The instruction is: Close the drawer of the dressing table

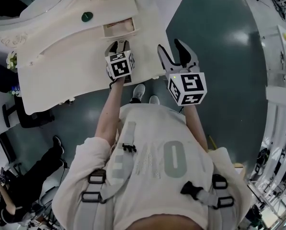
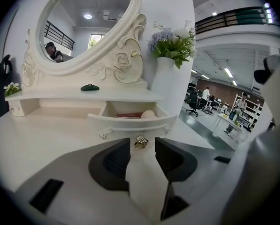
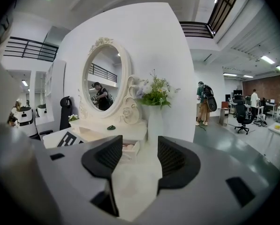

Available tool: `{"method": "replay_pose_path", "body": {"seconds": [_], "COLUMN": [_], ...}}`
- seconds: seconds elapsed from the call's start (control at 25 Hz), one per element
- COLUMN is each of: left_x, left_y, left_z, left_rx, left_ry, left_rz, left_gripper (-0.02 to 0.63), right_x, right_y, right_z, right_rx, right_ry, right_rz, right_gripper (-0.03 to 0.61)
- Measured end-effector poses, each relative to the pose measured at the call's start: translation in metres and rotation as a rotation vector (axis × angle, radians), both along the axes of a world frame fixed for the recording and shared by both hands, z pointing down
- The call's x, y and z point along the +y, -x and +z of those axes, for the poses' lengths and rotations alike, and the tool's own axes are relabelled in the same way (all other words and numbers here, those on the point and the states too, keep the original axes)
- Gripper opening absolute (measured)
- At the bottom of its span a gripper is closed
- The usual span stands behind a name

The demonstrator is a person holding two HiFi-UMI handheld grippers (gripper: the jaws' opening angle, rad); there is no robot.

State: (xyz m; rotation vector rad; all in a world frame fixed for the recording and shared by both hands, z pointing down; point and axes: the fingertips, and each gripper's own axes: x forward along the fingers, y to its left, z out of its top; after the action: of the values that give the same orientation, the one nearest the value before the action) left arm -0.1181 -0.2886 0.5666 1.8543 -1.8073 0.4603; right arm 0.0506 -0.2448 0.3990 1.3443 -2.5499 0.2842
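open-plan office hall, desks [image 2: 225, 120], swivel chairs [image 3: 243, 116], mezzanine railing [image 2: 230, 18]

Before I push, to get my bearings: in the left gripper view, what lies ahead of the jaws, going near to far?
small gold fitting → drawer front → red item inside it → green object on the shelf → oval mirror

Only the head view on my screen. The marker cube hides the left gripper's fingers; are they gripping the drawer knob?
Observer: No. On the left gripper the fingers stand apart, with the drawer's gold knob in the gap at their tips, apparently untouched.
Operator: Anything in the drawer?
Observer: A flat red item and a pale rounded one.
Operator: And the right gripper?
Observer: The right gripper is open, with nothing between its fingers, pointed toward the white vase.
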Motion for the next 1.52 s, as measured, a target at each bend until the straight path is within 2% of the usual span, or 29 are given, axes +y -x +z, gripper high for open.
{"method": "replay_pose_path", "body": {"seconds": [0.44,1.52], "left_x": [-0.005,-0.007], "left_y": [0.002,0.001], "left_z": [0.008,0.0], "left_rx": [0.011,0.007], "left_ry": [0.006,-0.017], "left_rz": [-0.001,0.019], "left_gripper": [0.11,0.103], "right_x": [-0.002,-0.002], "right_y": [0.006,0.008], "right_z": [0.009,0.01], "right_rx": [0.033,0.036], "right_ry": [0.016,0.02], "right_rz": [-0.006,-0.002], "right_gripper": [0.218,0.195]}}
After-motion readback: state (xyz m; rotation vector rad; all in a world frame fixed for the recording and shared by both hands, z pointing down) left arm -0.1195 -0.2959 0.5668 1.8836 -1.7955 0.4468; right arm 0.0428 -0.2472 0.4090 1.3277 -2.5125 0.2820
